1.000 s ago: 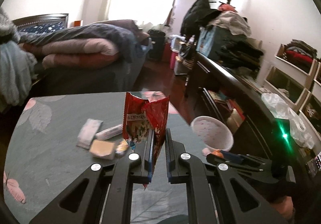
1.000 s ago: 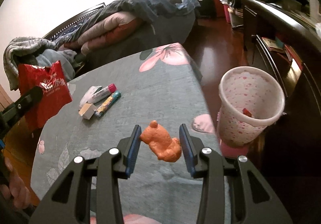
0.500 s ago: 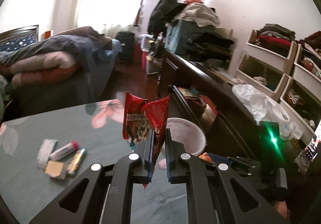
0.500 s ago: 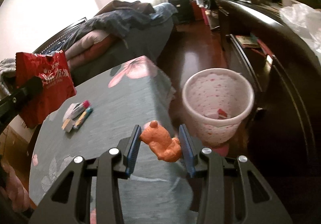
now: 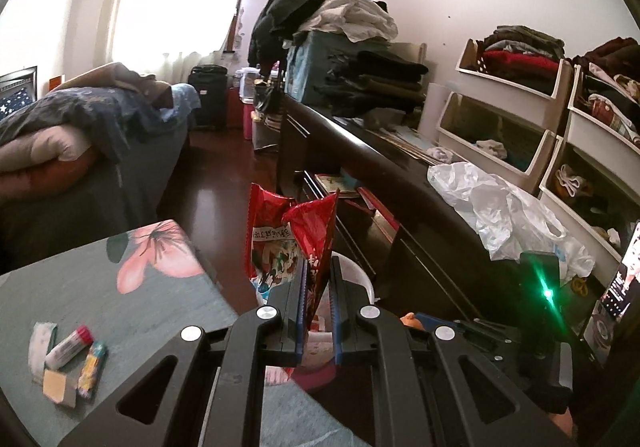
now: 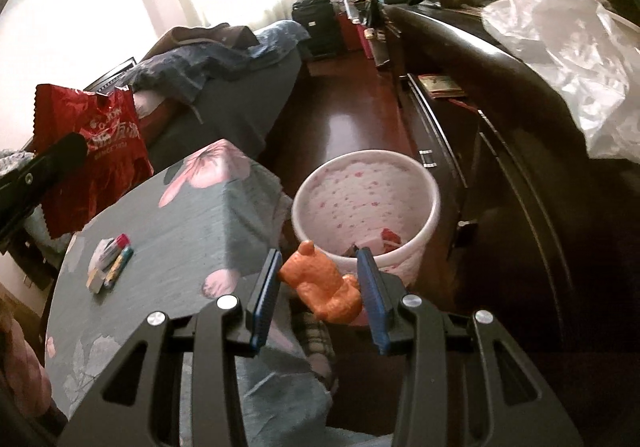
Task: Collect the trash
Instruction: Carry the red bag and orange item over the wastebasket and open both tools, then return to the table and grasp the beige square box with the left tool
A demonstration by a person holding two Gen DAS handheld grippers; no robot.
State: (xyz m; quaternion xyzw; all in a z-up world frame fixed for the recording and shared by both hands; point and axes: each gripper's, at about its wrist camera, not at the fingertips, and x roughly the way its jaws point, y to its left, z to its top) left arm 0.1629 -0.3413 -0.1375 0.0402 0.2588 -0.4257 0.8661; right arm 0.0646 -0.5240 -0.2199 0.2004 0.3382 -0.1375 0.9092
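My left gripper (image 5: pixel 317 287) is shut on a red snack bag (image 5: pixel 292 239), held upright past the table's right edge, above the white pink-speckled trash bin (image 5: pixel 358 281). The bag also shows at the left of the right wrist view (image 6: pixel 90 151). My right gripper (image 6: pixel 320 279) is shut on an orange crumpled lump (image 6: pixel 324 283), held beside the table edge, just short of the bin's rim (image 6: pixel 366 203). The bin holds some scraps, one of them red (image 6: pixel 390 237).
A table with a grey floral cloth (image 6: pixel 176 231) carries a small cluster of wrappers and tubes (image 6: pixel 110 263), also in the left wrist view (image 5: pixel 68 359). A dark long cabinet (image 6: pixel 500 135) with a white plastic bag (image 6: pixel 568 39) stands right of the bin. A bed (image 5: pixel 72 151) lies beyond.
Both grippers have swung right from over the table toward the bin, each still holding its item. The bin now lies right below and ahead of them.
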